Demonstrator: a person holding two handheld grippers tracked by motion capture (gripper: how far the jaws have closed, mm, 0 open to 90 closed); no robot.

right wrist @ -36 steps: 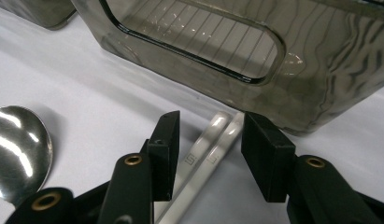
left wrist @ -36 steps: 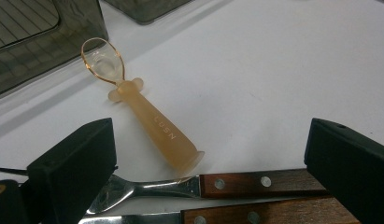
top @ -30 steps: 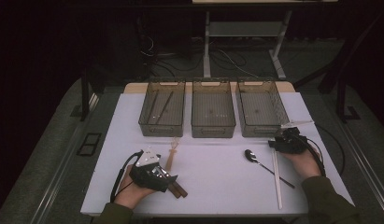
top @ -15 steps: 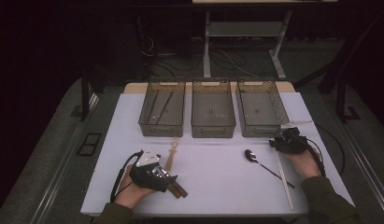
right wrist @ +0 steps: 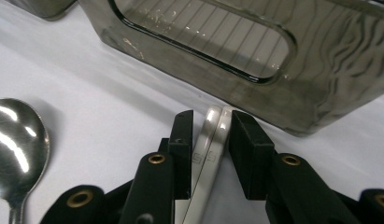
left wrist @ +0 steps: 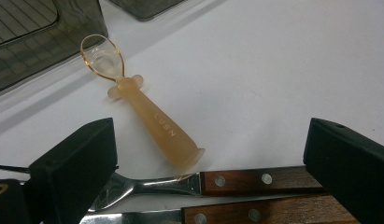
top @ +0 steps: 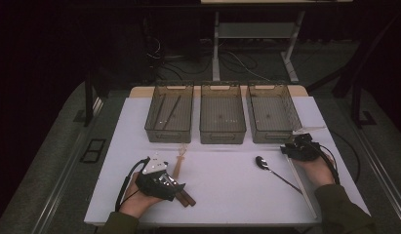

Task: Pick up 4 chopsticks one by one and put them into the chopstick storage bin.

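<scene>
Right gripper (right wrist: 208, 128) clamps metal chopsticks (right wrist: 209, 144) — a thin line in the high view.

A pair of metal chopsticks (right wrist: 209, 154) lies side by side on the white table (top: 227, 190), tips near the right-hand smoked plastic bin (right wrist: 273, 60), pinched between the right tool's (right wrist: 210, 140) black jaws.

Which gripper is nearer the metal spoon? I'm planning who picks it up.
Right. The right gripper sits just right of the metal spoon; the left gripper is farther off, over the wooden-handled cutlery.
</scene>
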